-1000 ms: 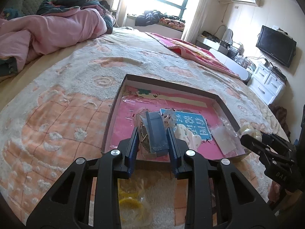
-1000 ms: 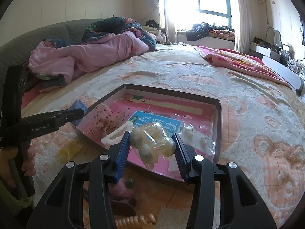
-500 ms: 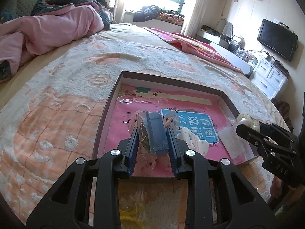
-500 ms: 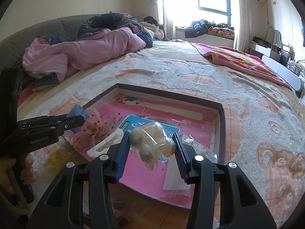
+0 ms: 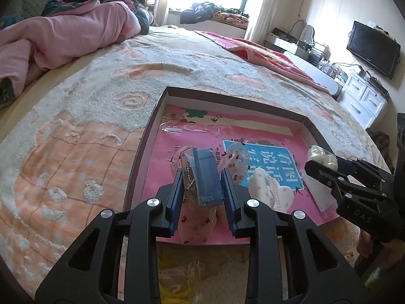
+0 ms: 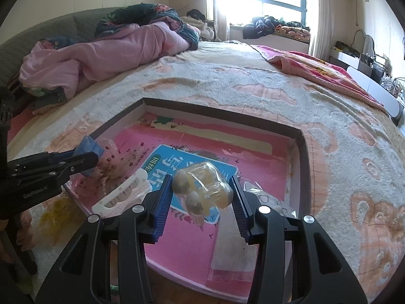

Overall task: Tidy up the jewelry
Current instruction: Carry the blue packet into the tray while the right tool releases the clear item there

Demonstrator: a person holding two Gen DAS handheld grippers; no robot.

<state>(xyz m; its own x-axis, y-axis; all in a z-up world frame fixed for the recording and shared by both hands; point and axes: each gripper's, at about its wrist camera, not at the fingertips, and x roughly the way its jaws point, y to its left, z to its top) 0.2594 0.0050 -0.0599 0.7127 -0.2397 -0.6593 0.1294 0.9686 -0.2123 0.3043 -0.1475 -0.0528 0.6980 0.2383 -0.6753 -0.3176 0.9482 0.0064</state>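
Observation:
A shallow brown box (image 5: 152, 116) with a pink printed floor lies on the bed; it also shows in the right wrist view (image 6: 303, 152). My left gripper (image 5: 202, 190) is shut on a blue packet with a chain in a dotted clear bag (image 5: 205, 177), held over the box's near left part. My right gripper (image 6: 202, 197) is shut on a clear bag of yellow and pearl beads (image 6: 202, 190), held over the box's near middle. A white hair clip (image 6: 124, 195) and small clear bags (image 6: 263, 197) lie in the box.
A yellow item in a bag (image 5: 174, 286) lies on the blanket in front of the box. A pink quilt (image 5: 63, 35) is heaped at the far left. A white cabinet (image 5: 364, 101) and a TV (image 5: 374, 48) stand beyond the bed's right edge.
Both grippers have moved forward over the box with their bags still held. The box now sits closer and lower in both views.

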